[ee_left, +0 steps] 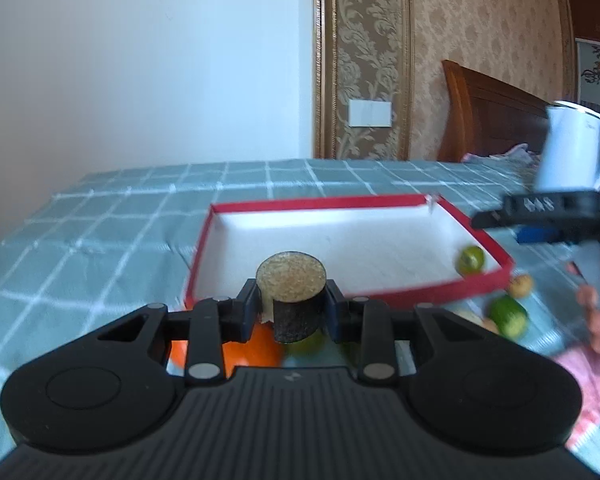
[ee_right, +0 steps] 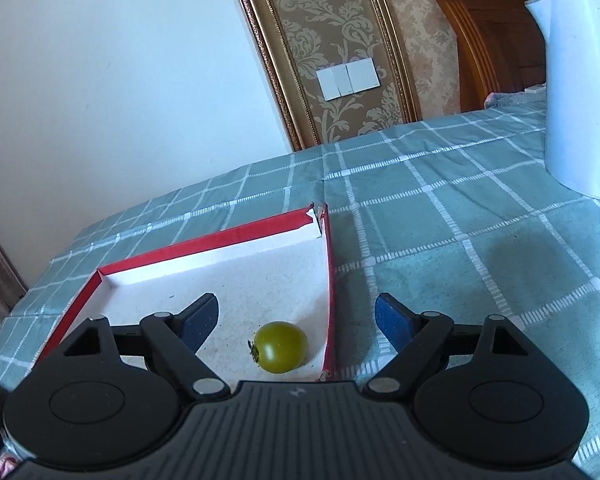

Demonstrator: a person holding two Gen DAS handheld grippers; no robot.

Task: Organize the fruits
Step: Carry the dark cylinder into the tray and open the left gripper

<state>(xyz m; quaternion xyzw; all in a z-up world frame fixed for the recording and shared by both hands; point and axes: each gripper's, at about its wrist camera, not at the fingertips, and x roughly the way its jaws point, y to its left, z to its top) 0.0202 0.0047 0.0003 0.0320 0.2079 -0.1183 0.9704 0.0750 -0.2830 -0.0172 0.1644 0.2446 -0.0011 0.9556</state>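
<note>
My left gripper [ee_left: 292, 300] is shut on a dark cylindrical piece [ee_left: 291, 276] with a tan speckled top, held above the near edge of the red box [ee_left: 324, 202] with a white inside. A green tomato [ee_left: 470, 259] lies in the box's near right corner. In the right wrist view my right gripper [ee_right: 298, 312] stands open over that corner, with the green tomato [ee_right: 280, 346] lying loose on the box floor below and between its fingers, touched by neither pad. The box's right wall [ee_right: 329, 280] runs between the two fingers.
On the checked green cloth in front of the box lie an orange [ee_left: 260, 346], a green fruit [ee_left: 508, 316] and a yellowish fruit [ee_left: 521, 285]. A white kettle [ee_right: 580, 100] stands at the right. A person's hand [ee_left: 598, 320] shows at the right edge.
</note>
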